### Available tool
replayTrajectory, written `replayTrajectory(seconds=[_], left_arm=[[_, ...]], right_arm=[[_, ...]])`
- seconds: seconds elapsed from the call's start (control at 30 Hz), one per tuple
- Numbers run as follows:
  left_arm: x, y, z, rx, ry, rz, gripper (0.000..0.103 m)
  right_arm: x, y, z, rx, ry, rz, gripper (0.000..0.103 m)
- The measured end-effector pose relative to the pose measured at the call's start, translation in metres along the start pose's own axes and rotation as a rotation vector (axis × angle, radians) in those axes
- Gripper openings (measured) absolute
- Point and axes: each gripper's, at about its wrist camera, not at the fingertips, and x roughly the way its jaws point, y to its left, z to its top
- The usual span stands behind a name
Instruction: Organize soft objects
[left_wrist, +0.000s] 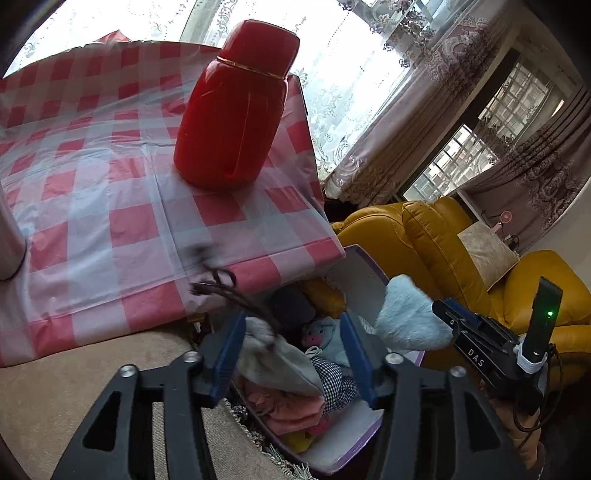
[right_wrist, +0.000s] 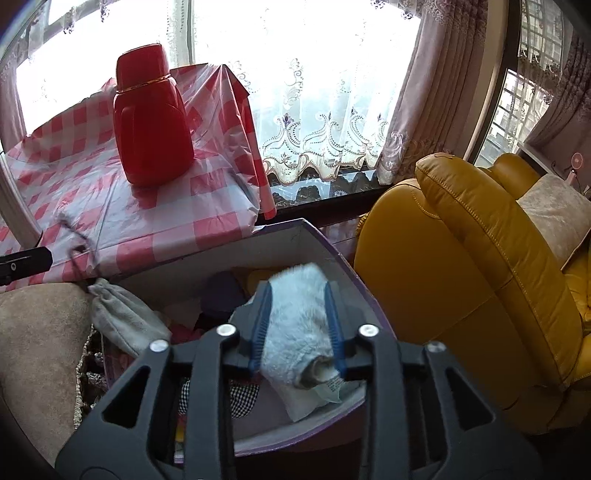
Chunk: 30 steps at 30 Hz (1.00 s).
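A purple-edged white box (left_wrist: 354, 432) (right_wrist: 295, 236) holds several soft things: a grey drawstring pouch (left_wrist: 273, 354) (right_wrist: 125, 317), a small plush doll (left_wrist: 325, 334), a checked cloth (left_wrist: 338, 382) and pink fabric (left_wrist: 291, 406). My left gripper (left_wrist: 293, 332) is open above the box, the pouch beside its left finger and its dark cord trailing up. My right gripper (right_wrist: 297, 291) is shut on a fluffy pale-blue soft item (right_wrist: 295, 317), held over the box. In the left wrist view the right gripper (left_wrist: 439, 314) and the fluffy item (left_wrist: 406, 314) show over the box's far side.
A table with a red-and-white checked cloth (left_wrist: 110, 177) (right_wrist: 166, 221) carries a red flask (left_wrist: 232, 107) (right_wrist: 151, 118). A yellow leather sofa (left_wrist: 424, 236) (right_wrist: 461, 266) stands right of the box. A beige cushion (left_wrist: 74, 387) (right_wrist: 40, 350) lies left of it. Curtained windows are behind.
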Motion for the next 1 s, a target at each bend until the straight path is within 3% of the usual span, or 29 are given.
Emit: replayTrajectory(seconds=[0.03, 0.3, 0.4, 0.5, 0.63, 0.73, 1.0], left_arm=[[0.002, -0.001, -0.002, 0.001, 0.003, 0.001, 0.059], [-0.009, 0.011, -0.028, -0.036, 0.088, -0.03, 0.066], [-0.017, 0.021, -0.042, -0.058, 0.108, 0.001, 0.067], [-0.027, 0.016, -0.054, -0.008, 0.099, 0.037, 0.068], [-0.034, 0.003, -0.068, 0.075, 0.099, 0.083, 0.079], [-0.035, -0.001, -0.073, 0.096, 0.097, 0.082, 0.087], [-0.033, -0.002, -0.074, 0.087, 0.082, 0.056, 0.098]], right_arm=[[-0.003, 0.001, -0.001, 0.001, -0.008, -0.008, 0.066], [-0.023, 0.008, -0.014, 0.047, 0.012, 0.007, 0.078], [-0.029, 0.017, -0.025, 0.06, 0.042, 0.021, 0.078], [-0.032, 0.03, -0.038, 0.054, 0.085, 0.023, 0.079], [-0.041, 0.046, -0.056, 0.03, 0.105, 0.019, 0.079], [-0.044, 0.056, -0.066, 0.0, 0.114, -0.003, 0.079], [-0.043, 0.06, -0.066, 0.008, 0.119, -0.003, 0.079]])
